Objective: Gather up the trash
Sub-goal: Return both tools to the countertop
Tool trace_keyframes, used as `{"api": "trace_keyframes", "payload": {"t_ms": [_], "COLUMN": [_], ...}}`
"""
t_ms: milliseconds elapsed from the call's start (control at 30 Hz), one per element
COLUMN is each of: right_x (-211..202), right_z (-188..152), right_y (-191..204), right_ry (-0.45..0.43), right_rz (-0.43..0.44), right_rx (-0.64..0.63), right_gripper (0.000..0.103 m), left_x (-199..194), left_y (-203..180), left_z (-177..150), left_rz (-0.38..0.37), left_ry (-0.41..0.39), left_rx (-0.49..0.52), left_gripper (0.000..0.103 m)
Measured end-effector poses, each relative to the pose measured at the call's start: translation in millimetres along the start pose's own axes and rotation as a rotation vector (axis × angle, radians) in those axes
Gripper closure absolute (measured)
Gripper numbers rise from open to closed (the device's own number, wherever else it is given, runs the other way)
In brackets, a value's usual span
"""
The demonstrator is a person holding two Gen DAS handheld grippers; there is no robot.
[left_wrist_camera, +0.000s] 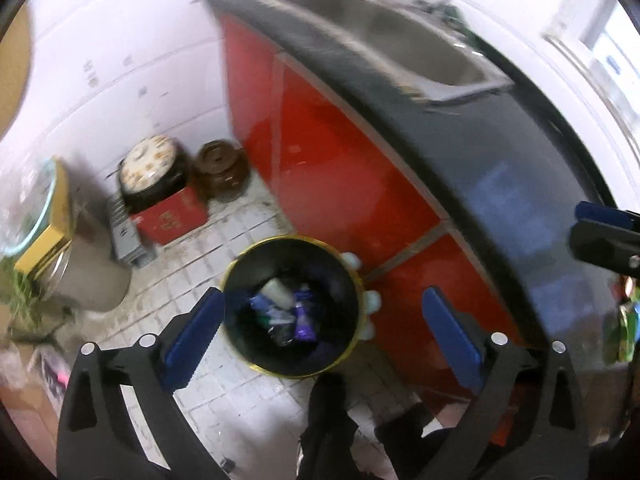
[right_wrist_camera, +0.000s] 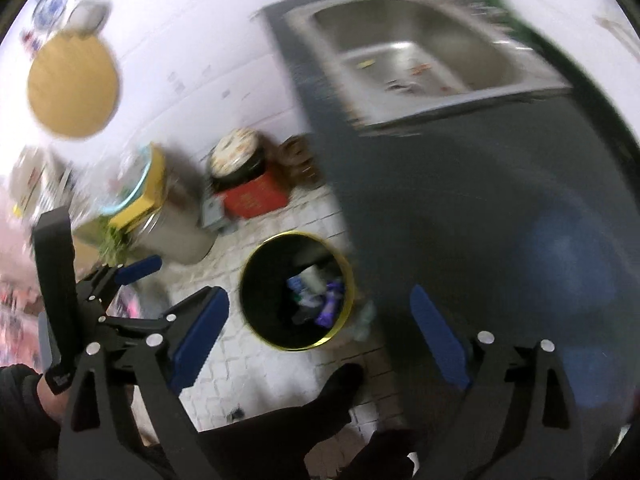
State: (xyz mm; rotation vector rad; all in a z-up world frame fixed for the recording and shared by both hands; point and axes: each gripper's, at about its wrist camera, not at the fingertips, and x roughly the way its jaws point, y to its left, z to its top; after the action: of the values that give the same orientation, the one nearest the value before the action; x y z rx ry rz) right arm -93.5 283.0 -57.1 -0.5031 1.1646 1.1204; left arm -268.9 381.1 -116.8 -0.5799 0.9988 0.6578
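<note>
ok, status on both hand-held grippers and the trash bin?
Left hand-held gripper open, empty. Right hand-held gripper open, empty. Trash bin on floor beside red cabinet, wrappers inside. Scraps visible in sink. Nothing blocking bin.

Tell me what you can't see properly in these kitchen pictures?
- Trash in the bin: left wrist view, too blurred and jumbled to name each piece.
- Bits in the sink: right wrist view, smeared by motion blur.
- Green packet: left wrist view, cut off by the right edge.
- Things atop the counter's far end: both views, blurred and cropped by the top edge.
</note>
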Motion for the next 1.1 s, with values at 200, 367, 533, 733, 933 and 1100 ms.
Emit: {"api": "trace_keyframes", "payload": {"t_ms": [200,367,533,733,933,1100], "right_x": [-99,-182,-249,-293,-303,-306], "right_z": [-55,-133,-227,-319,-349,-351], "right_y": [-94,-182,-249,-293,-313,-331], "right_ry": [-0.166,-0.264,-0.339,-0.382,-0.397,-0.402], "right_rz": [-0.206,-0.367,-0.487,-0.542,-0.54,-0.517], "right_rx": [0.222,0.482,0.704,0.878,0.933,0.912], "right_gripper": [0.011,0.011,0.011,0.011,0.011,0.011], "left_x": [-12,-20,-32,-50,-45,-34], "left_y": [-113,-226,-335,-416,-449,-466], "left_z": [23,21,-7,-60,-75,-67], "left_rz": [-0.152,-0.284,-0.414,-0.498,-0.497,-0.477], "left_ry": [-0.046,-0.055,-0.036,-0.021,-0.002,0.006], "left_rx": [0.259,0.478,0.636,0.802,0.858,0.843], "left_gripper": [0.007,0.007,0.007,0.007,0.007,0.007]}}
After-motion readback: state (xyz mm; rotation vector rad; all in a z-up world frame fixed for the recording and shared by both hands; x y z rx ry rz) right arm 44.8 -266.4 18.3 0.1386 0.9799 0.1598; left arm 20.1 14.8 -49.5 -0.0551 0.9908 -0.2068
